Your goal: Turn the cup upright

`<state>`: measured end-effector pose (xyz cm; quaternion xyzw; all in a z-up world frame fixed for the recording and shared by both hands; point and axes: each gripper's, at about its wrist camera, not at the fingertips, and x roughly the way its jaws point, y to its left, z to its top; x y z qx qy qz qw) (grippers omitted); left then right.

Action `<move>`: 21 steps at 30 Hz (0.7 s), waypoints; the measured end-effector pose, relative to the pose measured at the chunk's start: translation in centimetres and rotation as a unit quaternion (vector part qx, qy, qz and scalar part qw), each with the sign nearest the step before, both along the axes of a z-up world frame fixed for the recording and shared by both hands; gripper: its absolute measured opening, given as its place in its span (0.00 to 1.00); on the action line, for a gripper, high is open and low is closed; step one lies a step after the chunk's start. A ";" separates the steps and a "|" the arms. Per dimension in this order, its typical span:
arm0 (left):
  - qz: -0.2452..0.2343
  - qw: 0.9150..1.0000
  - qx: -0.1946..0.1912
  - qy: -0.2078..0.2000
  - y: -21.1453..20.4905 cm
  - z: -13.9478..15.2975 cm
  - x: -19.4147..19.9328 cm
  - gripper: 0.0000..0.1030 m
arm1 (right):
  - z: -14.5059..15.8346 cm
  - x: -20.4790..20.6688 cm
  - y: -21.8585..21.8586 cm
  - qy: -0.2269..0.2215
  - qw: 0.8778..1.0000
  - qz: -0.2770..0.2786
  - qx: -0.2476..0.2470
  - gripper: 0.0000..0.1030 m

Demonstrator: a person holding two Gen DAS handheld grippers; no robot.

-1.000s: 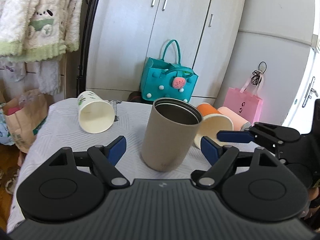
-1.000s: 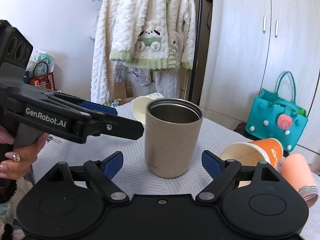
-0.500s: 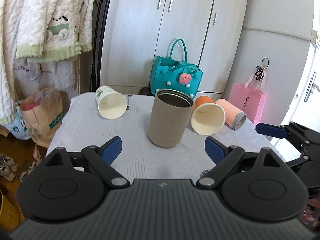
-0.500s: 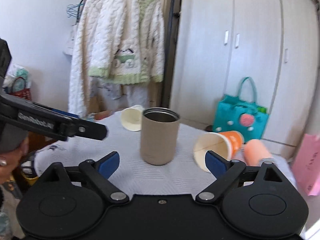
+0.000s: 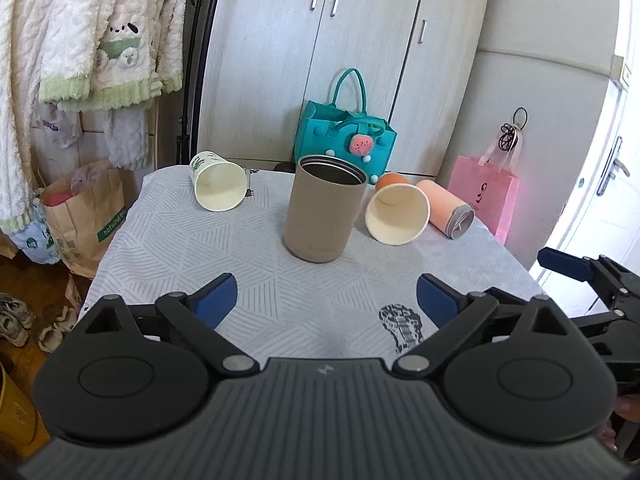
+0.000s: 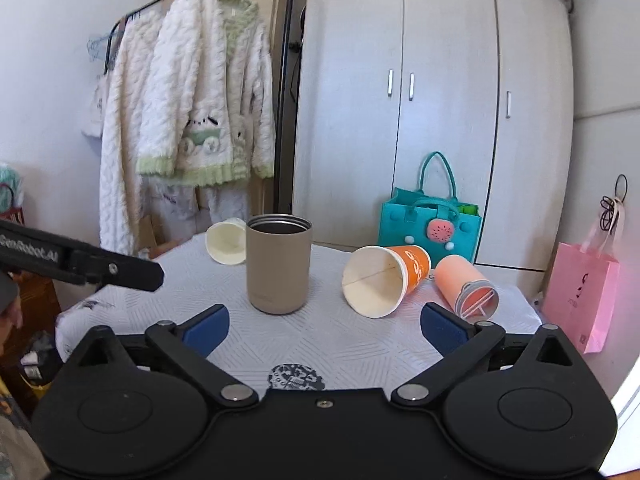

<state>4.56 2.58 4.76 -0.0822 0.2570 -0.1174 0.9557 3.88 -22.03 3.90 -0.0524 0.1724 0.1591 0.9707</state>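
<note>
A tan metal cup (image 5: pixel 324 208) stands upright, mouth up, in the middle of the white-clothed table (image 5: pixel 180 264); it also shows in the right wrist view (image 6: pixel 278 264). My left gripper (image 5: pixel 326 302) is open and empty, back from the cup near the table's front. My right gripper (image 6: pixel 324 326) is open and empty, also back from the cup. The right gripper shows at the right edge of the left wrist view (image 5: pixel 592 276). The left gripper's finger (image 6: pixel 100 266) shows at the left of the right wrist view.
Three cups lie on their sides: a white paper cup (image 5: pixel 218 186) at the back left, an orange paper cup (image 6: pixel 384 284) and a pink cup (image 6: pixel 466 286) at the right. A teal bag (image 5: pixel 344 140), a pink bag (image 5: pixel 486 196) and hanging clothes (image 6: pixel 192 108) stand behind the table.
Both grippers have pulled back from the upright tan cup, which now looks smaller and farther. The cup has not moved. Both grippers stayed open.
</note>
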 end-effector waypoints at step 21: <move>0.058 0.997 0.036 -0.018 -2.1 -2.4 -1.2 1.00 | -2.0 -1.1 -1.3 -0.013 0.995 -0.096 -0.001 1.00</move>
